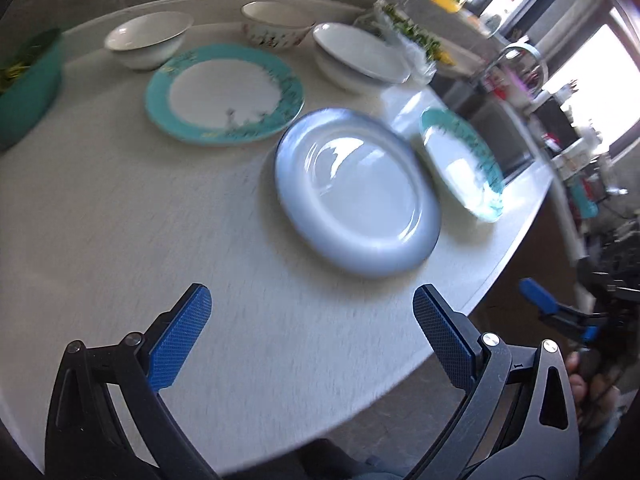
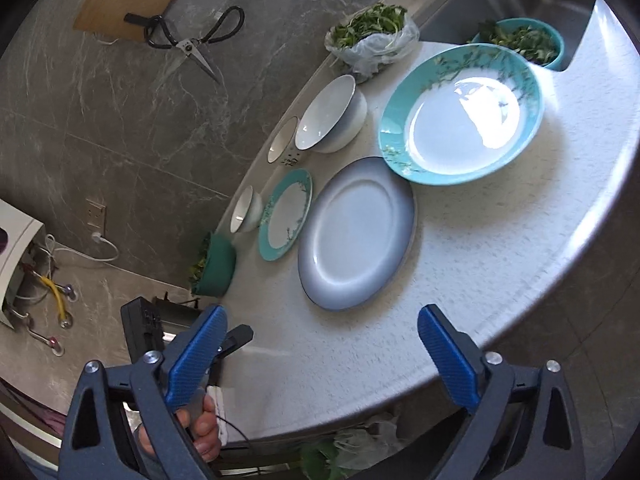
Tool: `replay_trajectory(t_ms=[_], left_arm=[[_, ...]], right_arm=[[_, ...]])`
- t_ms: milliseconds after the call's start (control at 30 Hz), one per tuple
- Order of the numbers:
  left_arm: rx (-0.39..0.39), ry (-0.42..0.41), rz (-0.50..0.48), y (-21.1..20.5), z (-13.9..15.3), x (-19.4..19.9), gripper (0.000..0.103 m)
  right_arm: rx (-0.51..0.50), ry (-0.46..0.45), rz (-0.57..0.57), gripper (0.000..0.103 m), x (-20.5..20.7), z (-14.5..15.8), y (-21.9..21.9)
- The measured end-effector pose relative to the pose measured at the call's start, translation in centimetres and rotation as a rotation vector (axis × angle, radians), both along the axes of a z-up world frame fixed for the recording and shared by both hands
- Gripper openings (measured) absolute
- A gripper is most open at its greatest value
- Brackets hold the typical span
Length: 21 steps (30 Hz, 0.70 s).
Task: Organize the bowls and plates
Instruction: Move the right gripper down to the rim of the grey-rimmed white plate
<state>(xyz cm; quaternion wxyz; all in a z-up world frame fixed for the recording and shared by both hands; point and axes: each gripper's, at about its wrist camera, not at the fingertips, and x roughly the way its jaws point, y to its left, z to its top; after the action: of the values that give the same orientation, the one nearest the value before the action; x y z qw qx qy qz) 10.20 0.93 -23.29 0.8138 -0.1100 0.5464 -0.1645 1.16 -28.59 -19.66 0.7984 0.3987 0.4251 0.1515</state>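
Left wrist view: you hold both tools, left tool [image 1: 312, 300] and right tool [image 2: 322, 320], spread and empty short of the grey-blue plate [image 1: 356, 192], seemingly squaring up for a first pick off the desk [image 1: 120, 220].

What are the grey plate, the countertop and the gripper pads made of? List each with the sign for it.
Grey plate: likely glazed ceramic; glossy, with window reflections on its face.
Countertop: looks like speckled stone or composite, satin; fine flecks and a soft sheen near the sink.
Left gripper pads: probably blue rubber or textured plastic, matte; a fine diamond grid shows.
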Motion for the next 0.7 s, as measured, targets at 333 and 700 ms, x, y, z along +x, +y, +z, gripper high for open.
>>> replay_trajectory(t_ms=[333, 700], left_arm=[[-0.103, 0.180, -0.091, 0.9, -4.4, 9.0, 0.101], [-0.088, 0.231, -0.099, -0.8, -6.8, 13.2, 0.070]], right_arm=[[0.076, 0.045, -0.044, 0.093, 4.8, -4.3, -1.3], [0.158, 0.073, 0.023, 0.073, 8.0, -8.5, -4.0]])
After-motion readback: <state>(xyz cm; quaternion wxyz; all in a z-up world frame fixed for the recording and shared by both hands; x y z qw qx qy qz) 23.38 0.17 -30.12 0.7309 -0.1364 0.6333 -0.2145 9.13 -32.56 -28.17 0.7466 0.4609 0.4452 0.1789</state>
